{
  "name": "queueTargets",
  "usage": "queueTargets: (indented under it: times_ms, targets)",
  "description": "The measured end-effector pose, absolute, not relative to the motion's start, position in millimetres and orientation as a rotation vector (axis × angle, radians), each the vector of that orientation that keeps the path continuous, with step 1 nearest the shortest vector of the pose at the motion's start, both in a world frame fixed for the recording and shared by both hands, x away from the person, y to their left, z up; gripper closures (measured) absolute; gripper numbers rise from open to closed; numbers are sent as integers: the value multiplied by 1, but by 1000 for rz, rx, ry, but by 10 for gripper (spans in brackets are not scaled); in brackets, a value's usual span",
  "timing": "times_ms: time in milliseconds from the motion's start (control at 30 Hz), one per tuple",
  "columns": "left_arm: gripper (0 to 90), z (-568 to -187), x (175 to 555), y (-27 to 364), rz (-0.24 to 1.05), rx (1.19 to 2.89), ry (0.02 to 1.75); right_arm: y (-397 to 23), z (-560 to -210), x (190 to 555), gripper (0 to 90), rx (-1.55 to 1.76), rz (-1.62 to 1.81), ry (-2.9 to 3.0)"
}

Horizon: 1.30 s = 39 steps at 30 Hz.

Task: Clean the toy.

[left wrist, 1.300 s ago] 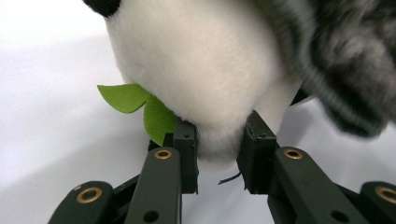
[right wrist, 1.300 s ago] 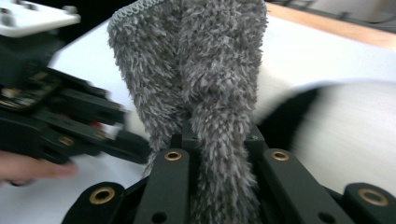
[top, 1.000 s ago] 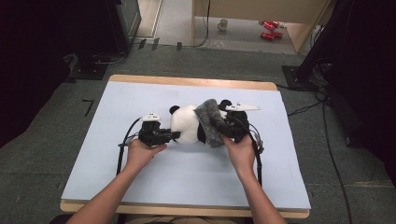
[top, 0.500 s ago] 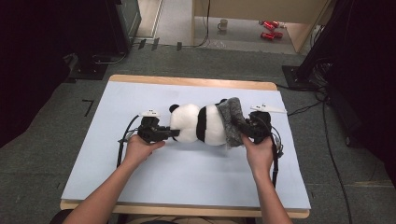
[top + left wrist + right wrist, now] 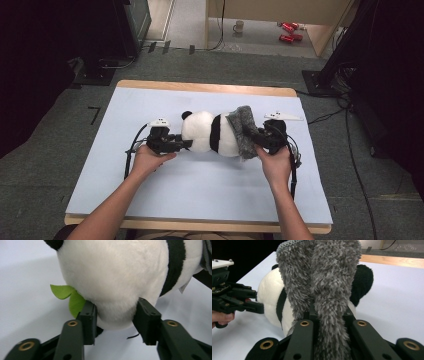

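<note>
**Jaws at both ends: one loosening on the panda, one pinching the grey cloth**

Jaws of the left gripper (image 5: 116,322) stand apart with the round white head of the plush panda (image 5: 212,134) between them; they have just been opening, and in the left gripper view the pads sit right beside the fur on either flank without visibly squeezing it. Jaws of the right gripper (image 5: 329,322) are clamped together on a fold of the grey fuzzy cloth (image 5: 322,285), which rises straight up from between them and drapes over the panda's far end.

From where I stand, the job looks like dressing the toy in that cloth. To do it well, I'd judge the right hand should keep its pinch firm and draw the cloth along the body, while the left re-takes a hold on the head so the toy doesn't slide across the pale blue table cover (image 5: 200,185). Soft fur gives way easily, so a deeper bite would help.

High view: the whole toy lies lengthwise between the two grippers, head at the left jaws. Left gripper view adds a small green leaf (image 5: 67,296) tucked against the outer side of one jaw. Right gripper view adds the cloth's knitted edge at the top.
</note>
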<state>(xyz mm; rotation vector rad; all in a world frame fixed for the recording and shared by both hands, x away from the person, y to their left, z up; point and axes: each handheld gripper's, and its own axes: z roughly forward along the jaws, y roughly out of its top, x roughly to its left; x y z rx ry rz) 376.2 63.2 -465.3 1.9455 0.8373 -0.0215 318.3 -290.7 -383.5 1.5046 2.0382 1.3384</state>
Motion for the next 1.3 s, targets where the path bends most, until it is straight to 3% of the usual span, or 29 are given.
queueTargets:
  times_ms: [133, 500, 833, 1033, 1300]
  targets:
    - [448, -468, 375, 65, 8, 1957, 807, -292, -385, 321, 789, 1503, 1341, 2026]
    - [427, -484, 379, 64, -24, 1950, 802, -292, -386, 336, 781, 1485, 1330, 1997]
    - [344, -493, 382, 53, 1, 1886, 827, -294, -390, 342, 772, 1501, 1351, 1958]
    - [445, -493, 378, 49, 52, 1869, 865, -295, -390, 343, 759, 1530, 1370, 1940]
    - [726, -487, 375, 47, 71, 1879, 915, -299, -385, 341, 764, 1547, 1391, 1945]
